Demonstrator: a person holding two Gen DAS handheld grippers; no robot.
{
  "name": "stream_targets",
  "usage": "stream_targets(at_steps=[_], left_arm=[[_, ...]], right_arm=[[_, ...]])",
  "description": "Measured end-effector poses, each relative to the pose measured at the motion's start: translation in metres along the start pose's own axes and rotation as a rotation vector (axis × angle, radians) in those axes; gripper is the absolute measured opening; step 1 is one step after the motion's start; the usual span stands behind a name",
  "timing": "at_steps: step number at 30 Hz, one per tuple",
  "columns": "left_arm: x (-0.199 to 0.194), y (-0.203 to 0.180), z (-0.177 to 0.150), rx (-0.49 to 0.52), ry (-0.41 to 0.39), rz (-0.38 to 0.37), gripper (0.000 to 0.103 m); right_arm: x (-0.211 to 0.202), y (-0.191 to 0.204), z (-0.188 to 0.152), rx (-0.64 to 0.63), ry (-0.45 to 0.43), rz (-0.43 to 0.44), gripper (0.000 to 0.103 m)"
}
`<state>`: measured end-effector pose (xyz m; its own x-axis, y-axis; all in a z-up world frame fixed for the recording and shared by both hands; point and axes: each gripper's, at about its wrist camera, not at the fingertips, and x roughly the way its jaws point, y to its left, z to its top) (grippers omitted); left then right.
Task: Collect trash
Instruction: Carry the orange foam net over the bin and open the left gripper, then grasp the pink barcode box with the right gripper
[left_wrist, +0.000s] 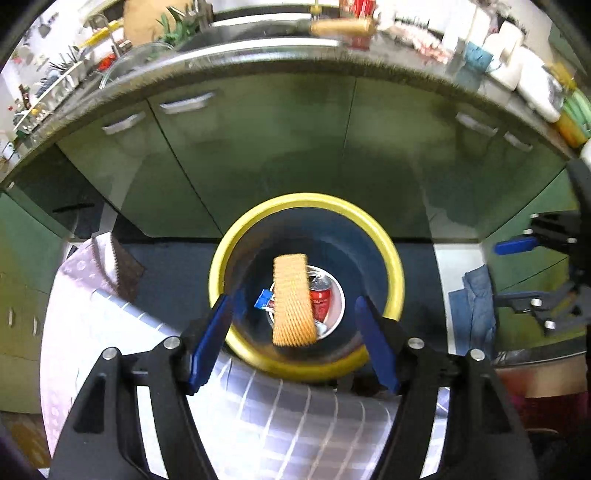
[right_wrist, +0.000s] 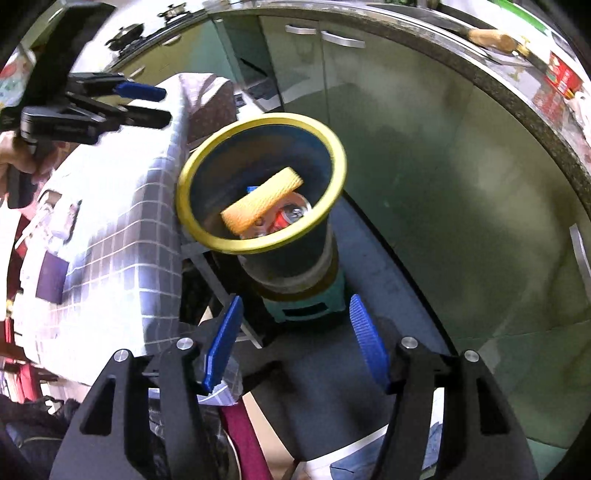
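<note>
Pointing steeply down, the left gripper (left_wrist: 293, 341) has its blue pads spread wide with nothing between them, hanging just over the near rim of the bin (left_wrist: 395, 273). At its near side, the checked tablecloth (left_wrist: 258, 410) comes right up to the yellow rim, leaving little room there. Inside the bin, an orange ribbed packet (left_wrist: 291, 299) lies tilted across the opening, directly ahead of the pads, over a red can (left_wrist: 320, 301) and a blue scrap (left_wrist: 263, 298). Beyond stand green cabinet doors (left_wrist: 266, 147) under the counter edge. The right gripper (right_wrist: 293, 341) is also well apart and empty, near a teal stool (right_wrist: 310, 306) bearing the bin.
</note>
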<state>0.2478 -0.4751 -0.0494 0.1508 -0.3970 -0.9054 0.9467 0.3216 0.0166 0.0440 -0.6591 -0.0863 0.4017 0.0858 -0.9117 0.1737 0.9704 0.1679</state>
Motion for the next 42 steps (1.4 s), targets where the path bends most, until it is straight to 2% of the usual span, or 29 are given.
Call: stream_targets(at_steps=[5, 11, 13, 15, 19, 22, 28, 31, 37, 42], left_arm=[[-0.062, 0.008, -0.041, -0.063, -0.07, -0.006, 0.069], [-0.136, 0.016, -0.112, -0.146, -0.114, 0.032, 0.07], [-0.156, 0.015, -0.133, -0.17, -0.133, 0.047, 0.07], [-0.179, 0.012, -0.154, -0.192, -0.155, 0.063, 0.07], [-0.222, 0.006, -0.204, -0.253, -0.205, 0.091, 0.073], [-0.244, -0.001, -0.243, -0.298, -0.22, 0.131, 0.073], [-0.27, -0.013, -0.311, -0.403, -0.231, 0.176, 0.074], [-0.273, -0.017, -0.339, -0.46, -0.231, 0.182, 0.074], [-0.273, -0.031, -0.374, -0.523, -0.248, 0.17, 0.074], [-0.276, -0.041, -0.391, -0.554, -0.273, 0.17, 0.078]], right_arm=[[-0.004, 0.029, -0.004, -0.093, -0.005, 0.034, 0.061], [-0.008, 0.091, -0.002, -0.263, -0.011, 0.125, 0.061], [-0.008, 0.123, 0.001, -0.351, -0.013, 0.182, 0.063], [-0.008, 0.154, 0.004, -0.446, -0.028, 0.227, 0.07], [-0.004, 0.22, 0.004, -0.671, -0.072, 0.303, 0.07], [0.007, 0.265, 0.004, -0.821, -0.071, 0.361, 0.071], [0.034, 0.327, -0.003, -1.02, -0.021, 0.436, 0.076], [0.043, 0.35, -0.006, -1.086, -0.012, 0.448, 0.084], [0.062, 0.374, 0.001, -1.157, 0.022, 0.447, 0.088], [0.079, 0.389, 0.003, -1.2, 0.041, 0.417, 0.089]])
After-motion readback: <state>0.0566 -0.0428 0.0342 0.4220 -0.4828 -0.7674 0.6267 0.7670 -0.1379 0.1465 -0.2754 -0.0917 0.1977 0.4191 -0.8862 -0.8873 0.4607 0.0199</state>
